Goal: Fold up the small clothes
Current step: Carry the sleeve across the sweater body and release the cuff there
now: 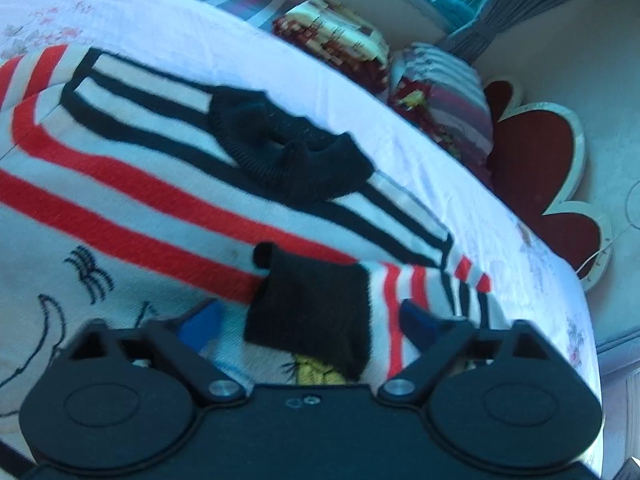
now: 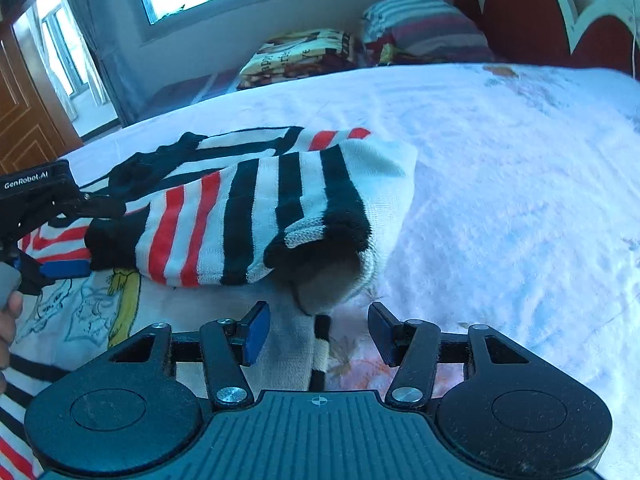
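Left wrist view: the left gripper [image 1: 310,316] hangs spread wide around the sweater's [image 1: 120,208] black cuff [image 1: 316,312]. The right gripper [image 2: 318,334] gapes apart beside the folded sleeve [image 2: 256,216] on the bed [image 2: 520,200].

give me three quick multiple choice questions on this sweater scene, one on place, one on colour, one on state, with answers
1. Where does the sweater lie?
A. on the bed
B. on the floor
C. on a chair

2. Which stripe colours does the sweater have, besides white?
A. green and yellow
B. red and black
C. blue and pink

3. How is the right claw?
A. shut on a pillow
B. shut on the collar
C. open, holding nothing

Answers:
1. A, it rests on the white bed cover.
2. B, red and black bands cross the sleeve and the body.
3. C, its fingers stand apart over the sweater's edge, gripping nothing.
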